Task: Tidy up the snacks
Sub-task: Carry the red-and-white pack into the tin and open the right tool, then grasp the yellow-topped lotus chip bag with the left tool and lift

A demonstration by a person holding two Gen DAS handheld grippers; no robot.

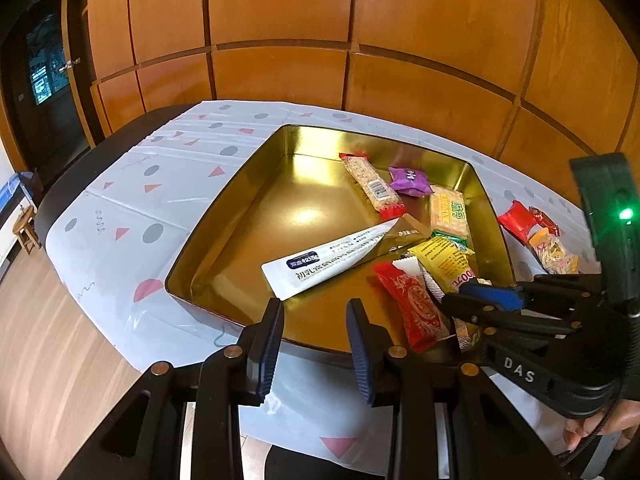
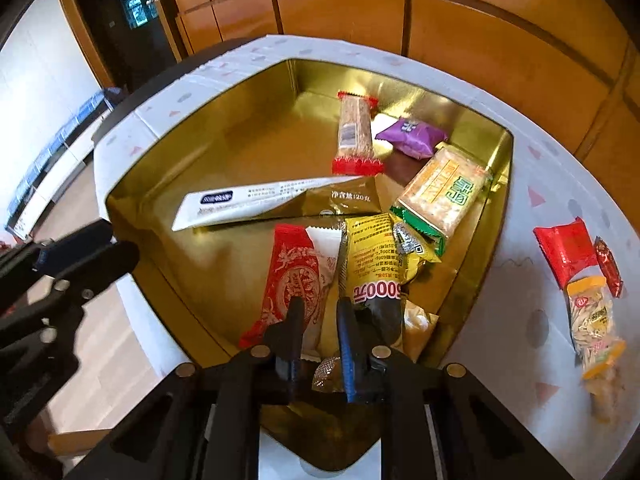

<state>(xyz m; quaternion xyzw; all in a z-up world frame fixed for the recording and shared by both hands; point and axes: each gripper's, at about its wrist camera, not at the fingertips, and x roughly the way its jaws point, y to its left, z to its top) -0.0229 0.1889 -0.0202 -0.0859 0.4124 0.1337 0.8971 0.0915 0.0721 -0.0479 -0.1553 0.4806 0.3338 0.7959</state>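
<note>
From the left wrist view, my left gripper (image 1: 316, 340) hangs open and empty over the near rim of the gold tin (image 1: 224, 196), which sits on the patterned worktop (image 1: 120, 208). Inside the tin lie a white sachet (image 1: 320, 260), a grain bar (image 1: 372, 184), a purple pack (image 1: 410, 181), a cracker pack (image 1: 449, 211) and a red packet (image 1: 416, 304). Three snacks (image 1: 538, 236) wait outside on the right. My right gripper (image 1: 476, 294) reaches in from the right, jaws nearly together over the yellow pack (image 1: 444, 260). From the right wrist view, that right gripper (image 2: 320, 320) looks pinched on a thin wrapper edge between the red packet (image 2: 292, 284) and the yellow pack (image 2: 374, 264), though I cannot tell which one it grips. I judge the risk is a slippery foil seam sliding free, or two overlapping wrappers lifting together. The outside snacks (image 2: 580, 276) near the worktop edge could get swept off.
</note>
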